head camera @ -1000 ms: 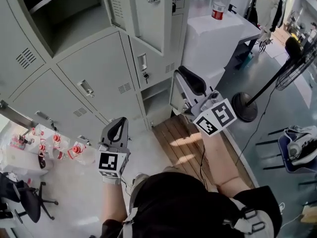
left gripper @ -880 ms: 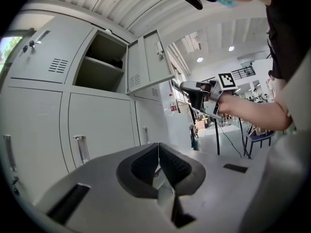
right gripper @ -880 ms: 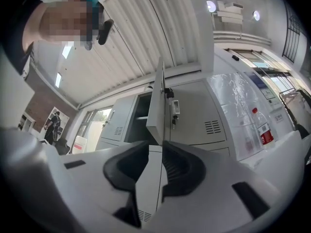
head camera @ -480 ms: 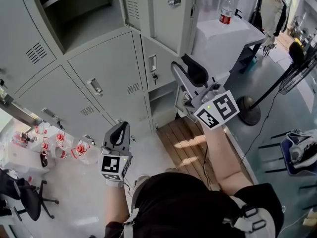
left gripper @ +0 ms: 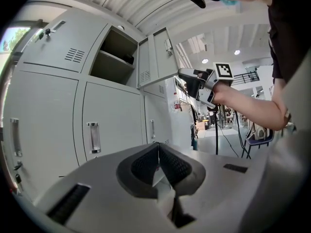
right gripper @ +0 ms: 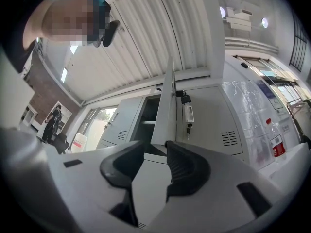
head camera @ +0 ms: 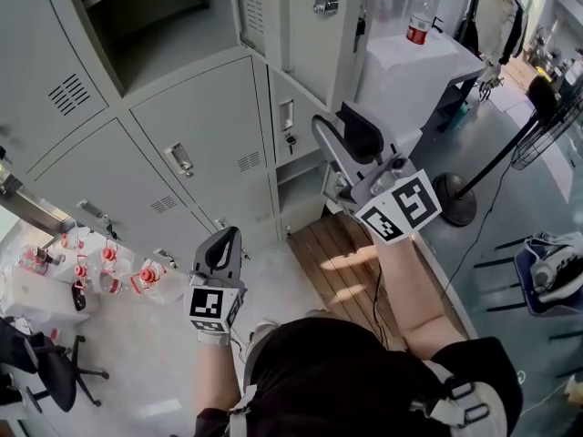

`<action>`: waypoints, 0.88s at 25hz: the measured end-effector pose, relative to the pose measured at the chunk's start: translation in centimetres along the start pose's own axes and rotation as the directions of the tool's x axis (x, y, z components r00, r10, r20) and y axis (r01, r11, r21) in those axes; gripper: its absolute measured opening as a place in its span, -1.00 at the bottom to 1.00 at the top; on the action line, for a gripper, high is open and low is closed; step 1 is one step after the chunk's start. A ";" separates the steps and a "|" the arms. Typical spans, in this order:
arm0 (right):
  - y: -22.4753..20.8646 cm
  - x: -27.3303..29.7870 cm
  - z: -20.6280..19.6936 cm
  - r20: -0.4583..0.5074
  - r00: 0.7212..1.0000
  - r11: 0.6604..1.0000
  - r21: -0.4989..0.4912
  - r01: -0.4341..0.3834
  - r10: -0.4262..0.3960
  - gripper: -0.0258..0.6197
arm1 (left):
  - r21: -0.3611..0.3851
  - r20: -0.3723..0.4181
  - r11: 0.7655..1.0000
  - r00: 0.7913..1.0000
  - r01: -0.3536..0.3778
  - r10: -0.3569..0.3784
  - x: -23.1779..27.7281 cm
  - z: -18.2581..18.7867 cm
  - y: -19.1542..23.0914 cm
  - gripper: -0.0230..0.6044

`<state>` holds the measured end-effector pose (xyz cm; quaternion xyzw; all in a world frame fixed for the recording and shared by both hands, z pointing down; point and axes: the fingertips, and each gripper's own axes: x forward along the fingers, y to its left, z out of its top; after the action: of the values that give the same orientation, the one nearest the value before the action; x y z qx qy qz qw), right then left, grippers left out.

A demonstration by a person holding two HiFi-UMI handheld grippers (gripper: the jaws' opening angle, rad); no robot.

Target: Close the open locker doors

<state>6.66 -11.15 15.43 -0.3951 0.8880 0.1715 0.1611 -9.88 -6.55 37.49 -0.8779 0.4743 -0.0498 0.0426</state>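
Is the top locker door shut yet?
Open. The top locker door stands swung outward, leaving its shelved compartment exposed; the right gripper view shows the door edge-on.

A grey metal locker door (head camera: 305, 35), fitted with a latch (head camera: 325, 4) and vent slots (head camera: 248, 24), is seen swung wide open at twelve o'clock. Its shelved compartment (head camera: 155, 44) is exposed at eleven o'clock.

The lockers (head camera: 196, 121) are pale grey all over. Right of the lockers, a clear bottle (head camera: 420, 18) has a red cap and label; at the lockers' foot lies a brown slatted platform (head camera: 339, 264).
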 end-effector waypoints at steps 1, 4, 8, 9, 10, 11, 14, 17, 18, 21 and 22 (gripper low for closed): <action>0.4 0.1 0.0 -0.001 1.000 1.000 -0.001 -0.004 0.004 -0.49 | -0.004 0.002 1.000 1.000 0.003 -0.003 0.0 -0.1 0.2 -0.90; 1.8 0.6 0.0 -0.003 1.000 1.000 -0.004 -0.013 0.013 -0.50 | -0.015 0.008 1.000 1.000 0.011 -0.011 -0.2 -0.3 1.1 -0.90; 3.3 1.3 0.0 0.002 1.000 1.000 -0.009 -0.010 0.010 -0.55 | -0.027 0.017 0.999 1.000 0.022 -0.022 -0.5 -0.7 2.3 -0.90; 3.7 1.6 0.0 0.003 1.000 1.000 -0.012 -0.009 0.009 -0.56 | -0.029 0.018 0.999 1.000 0.026 -0.025 -0.6 -0.8 2.7 -0.90; 4.0 1.8 0.0 0.004 1.000 1.000 -0.017 -0.009 0.009 -0.57 | -0.031 0.021 0.999 0.999 0.030 -0.029 -0.6 -0.8 3.0 -0.90; 4.4 2.1 0.0 0.005 1.000 1.000 -0.020 -0.010 0.010 -0.57 | -0.033 0.023 0.999 0.999 0.034 -0.033 -0.7 -0.9 3.4 -0.90; 5.6 3.0 -0.1 0.009 1.000 0.999 -0.029 -0.015 0.015 -0.57 | -0.039 0.027 0.998 0.999 0.043 -0.042 -0.9 -1.3 4.6 -0.90; 6.8 4.0 -0.3 0.013 1.000 0.999 -0.036 -0.013 0.013 -0.52 | -0.040 0.029 0.998 0.998 0.048 -0.047 -1.3 -1.7 5.9 -0.90; 7.3 4.4 -0.4 0.015 1.000 0.999 -0.039 -0.013 0.013 -0.51 | -0.040 0.029 0.998 0.998 0.049 -0.048 -1.5 -1.8 6.4 -0.90; 8.8 5.6 -0.6 0.017 1.000 0.999 -0.050 -0.020 0.021 -0.50 | -0.047 0.027 0.998 0.999 0.049 -0.047 -2.1 -2.2 7.9 -0.90; 9.4 6.1 -0.8 0.017 1.000 0.998 -0.053 -0.024 0.025 -0.49 | -0.049 0.026 0.998 0.999 0.048 -0.047 -2.3 -2.3 8.5 -0.90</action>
<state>-4.39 -9.50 15.20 -0.3868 0.8865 0.2001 0.1564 -18.47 -9.28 38.63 -0.8902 0.4540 -0.0280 0.0257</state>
